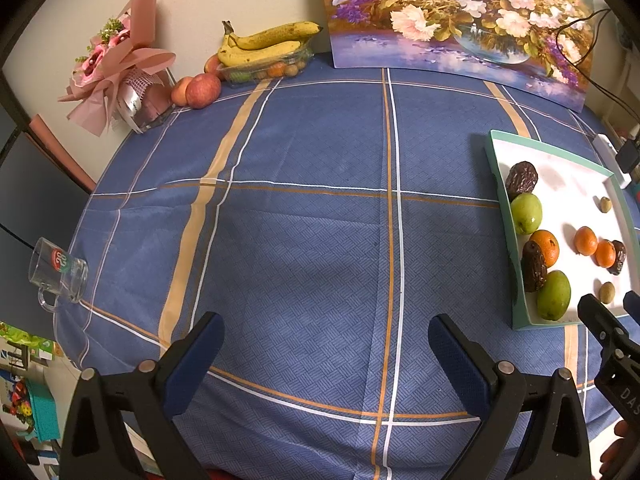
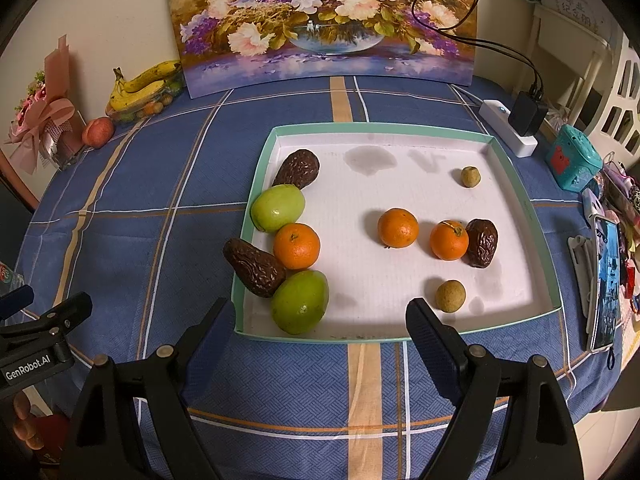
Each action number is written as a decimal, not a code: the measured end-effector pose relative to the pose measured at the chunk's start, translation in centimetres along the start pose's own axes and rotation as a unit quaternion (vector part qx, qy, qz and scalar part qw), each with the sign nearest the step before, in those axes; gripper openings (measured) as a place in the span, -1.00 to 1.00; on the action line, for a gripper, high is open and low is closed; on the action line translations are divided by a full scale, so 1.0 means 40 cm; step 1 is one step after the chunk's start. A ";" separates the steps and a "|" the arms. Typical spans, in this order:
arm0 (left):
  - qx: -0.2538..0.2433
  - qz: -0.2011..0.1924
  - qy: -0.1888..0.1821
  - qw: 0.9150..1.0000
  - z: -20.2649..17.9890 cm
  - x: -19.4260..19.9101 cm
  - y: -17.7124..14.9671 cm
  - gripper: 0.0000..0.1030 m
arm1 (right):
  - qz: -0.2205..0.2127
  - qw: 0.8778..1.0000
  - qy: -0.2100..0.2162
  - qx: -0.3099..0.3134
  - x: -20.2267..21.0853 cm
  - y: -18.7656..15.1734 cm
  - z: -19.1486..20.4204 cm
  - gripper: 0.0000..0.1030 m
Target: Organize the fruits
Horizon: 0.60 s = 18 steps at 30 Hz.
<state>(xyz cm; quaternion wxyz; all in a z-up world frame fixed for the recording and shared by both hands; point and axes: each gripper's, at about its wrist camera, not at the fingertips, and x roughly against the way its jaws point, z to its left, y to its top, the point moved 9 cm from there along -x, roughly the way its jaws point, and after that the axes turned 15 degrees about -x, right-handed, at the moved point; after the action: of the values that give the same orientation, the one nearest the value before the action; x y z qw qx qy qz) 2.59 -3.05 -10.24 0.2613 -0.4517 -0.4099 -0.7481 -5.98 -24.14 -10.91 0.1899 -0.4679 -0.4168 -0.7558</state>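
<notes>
A teal-rimmed white tray [image 2: 376, 129] lies on the blue checked tablecloth. It holds three oranges [image 2: 296, 246], two green fruits [image 2: 278, 207], three wrinkled brown dates [image 2: 254, 267] and two small tan longans [image 2: 450, 295]. My right gripper [image 2: 320, 312] is open at the tray's near edge, nothing between its fingers. My left gripper [image 1: 326, 322] is open over bare cloth, left of the tray [image 1: 498, 168]. In the left wrist view the same fruits show, with a green one [image 1: 554, 295] nearest.
Bananas [image 1: 268, 40] on a clear fruit container, two apples [image 1: 202, 90] and a pink bouquet [image 1: 120, 60] stand at the back left. A glass mug [image 1: 60, 272] sits at the left edge. A flower painting [image 2: 320, 20] leans behind; a power strip [image 2: 508, 128], teal box [image 2: 574, 162] and phone [image 2: 606, 280] crowd the right.
</notes>
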 end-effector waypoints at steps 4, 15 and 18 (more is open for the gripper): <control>0.002 0.001 -0.001 1.000 0.002 -0.001 -0.001 1.00 | 0.001 1.000 0.000 0.000 0.000 0.001 -0.001 0.70; 0.002 0.001 -0.003 1.000 0.002 0.000 0.000 1.00 | 0.003 1.000 -0.001 0.002 -0.001 0.002 -0.002 0.70; 0.002 0.001 -0.003 1.000 0.002 0.000 0.000 1.00 | 0.003 1.000 -0.001 0.002 -0.001 0.002 -0.002 0.70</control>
<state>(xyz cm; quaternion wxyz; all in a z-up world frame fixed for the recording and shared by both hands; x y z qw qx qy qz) 2.62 -2.96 -10.23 0.2619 -0.4539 -0.4120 -0.7454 -5.96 -24.25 -10.91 0.1927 -0.4693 -0.4176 -0.7538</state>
